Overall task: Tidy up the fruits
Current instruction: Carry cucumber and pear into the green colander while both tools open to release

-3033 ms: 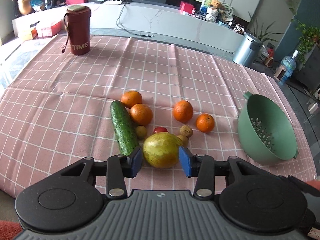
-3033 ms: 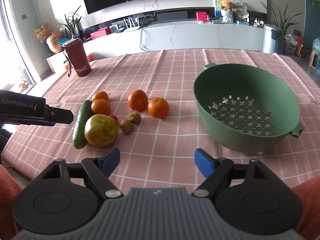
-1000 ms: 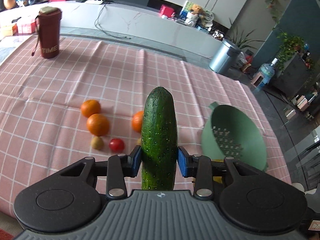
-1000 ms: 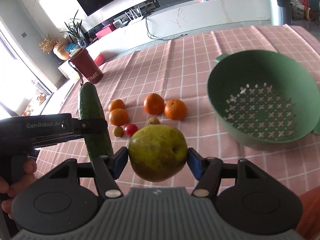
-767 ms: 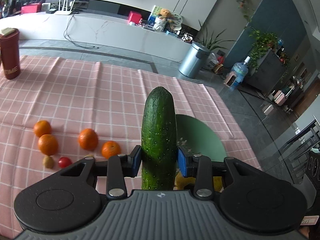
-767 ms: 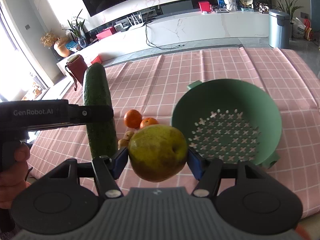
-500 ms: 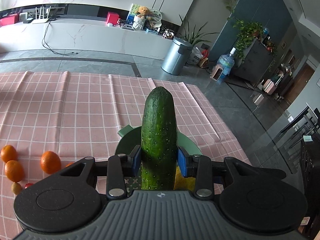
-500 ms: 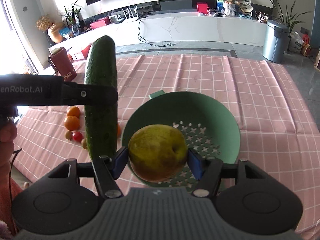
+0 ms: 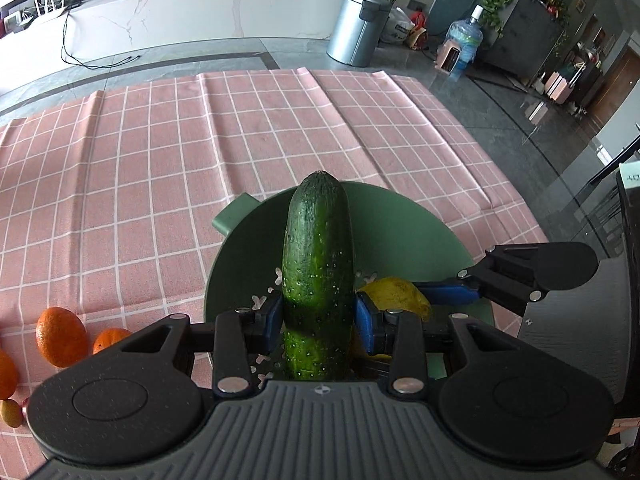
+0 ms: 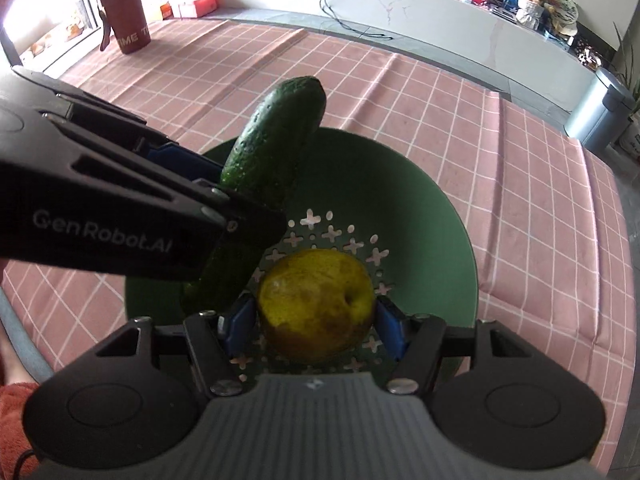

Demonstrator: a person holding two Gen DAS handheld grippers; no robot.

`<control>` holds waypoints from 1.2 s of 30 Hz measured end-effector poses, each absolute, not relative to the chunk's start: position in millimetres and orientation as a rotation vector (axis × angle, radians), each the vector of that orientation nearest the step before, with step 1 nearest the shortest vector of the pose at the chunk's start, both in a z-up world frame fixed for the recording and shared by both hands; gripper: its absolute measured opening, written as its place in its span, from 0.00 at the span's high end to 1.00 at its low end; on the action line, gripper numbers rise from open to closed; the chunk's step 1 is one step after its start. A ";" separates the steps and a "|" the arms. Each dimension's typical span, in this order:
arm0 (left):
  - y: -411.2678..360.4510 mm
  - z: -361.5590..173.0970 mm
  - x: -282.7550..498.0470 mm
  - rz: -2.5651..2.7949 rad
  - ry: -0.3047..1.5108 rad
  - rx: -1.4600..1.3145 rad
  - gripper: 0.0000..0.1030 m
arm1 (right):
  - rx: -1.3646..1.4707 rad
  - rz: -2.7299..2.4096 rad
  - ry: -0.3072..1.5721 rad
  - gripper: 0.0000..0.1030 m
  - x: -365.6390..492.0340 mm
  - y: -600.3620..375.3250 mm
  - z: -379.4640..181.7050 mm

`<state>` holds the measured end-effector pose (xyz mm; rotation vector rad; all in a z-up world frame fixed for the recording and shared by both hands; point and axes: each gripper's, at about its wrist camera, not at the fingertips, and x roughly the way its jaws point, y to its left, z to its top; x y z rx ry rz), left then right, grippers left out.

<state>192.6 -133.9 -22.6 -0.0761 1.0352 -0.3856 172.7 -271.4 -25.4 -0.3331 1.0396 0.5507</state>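
Both loads hang over the green colander (image 10: 432, 216) at once, and that crowding is the main risk. The left gripper (image 9: 319, 320) is clamped on the cucumber (image 9: 318, 248) near its lower third, so most of its length stands above the pads and its top leans out past the colander's far rim; the right gripper (image 10: 316, 326) is closed around the yellow-green pear (image 10: 316, 304), which sits low over the perforated bottom. In the right wrist view the left gripper crosses close in front of the pear, with the cucumber's lower end just beside it, so a release or a small sideways shift by either hand could knock one fruit or tool against the other. I judge the cucumber the trickier piece: let go while this upright, it would likely topple, and a long body could tip over the rim onto the pink checked cloth (image 9: 160, 168) or lever the light colander sideways. Laying it flatter before opening would lessen that. The pear looks heavy and round; dropped from any height it may bruise or roll, and if the cucumber goes in first it may land on it. The oranges (image 9: 62, 336) and the small fruits at the left edge of the left wrist view lie on the tabletop, well apart from the colander, not yet sorted.
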 end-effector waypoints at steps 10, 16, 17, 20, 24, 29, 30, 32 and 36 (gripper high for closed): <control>-154.5 -31.8 203.5 -0.395 1.072 0.036 0.59 | -0.402 0.587 1.077 0.41 183.9 -266.3 -43.0; -155.4 -35.8 207.3 -0.380 1.082 0.052 0.58 | -0.395 0.582 1.101 0.41 189.4 -266.7 -42.2; -156.8 -36.3 209.6 -0.380 1.084 0.050 0.58 | -0.391 0.579 1.106 0.41 190.0 -266.6 -41.9; -157.8 -36.8 209.7 -0.367 1.095 0.069 0.55 | -0.395 0.574 1.114 0.40 190.0 -265.2 -41.8; -161.1 -29.8 204.0 -0.379 1.076 0.102 0.45 | -0.429 0.553 1.111 0.25 187.6 -258.7 -39.4; -157.4 -9.4 190.0 -0.366 1.027 0.137 0.40 | -0.497 0.514 1.112 0.18 178.9 -252.1 -29.0; -156.1 -4.7 186.3 -0.368 1.017 0.145 0.39 | -0.505 0.506 1.107 0.17 176.9 -251.0 -25.1; -153.4 5.5 178.5 -0.371 0.999 0.158 0.39 | -0.533 0.482 1.098 0.16 172.5 -248.2 -16.9; -141.8 28.2 161.4 -0.366 0.950 0.178 0.39 | -0.551 0.438 1.068 0.16 160.6 -243.4 2.1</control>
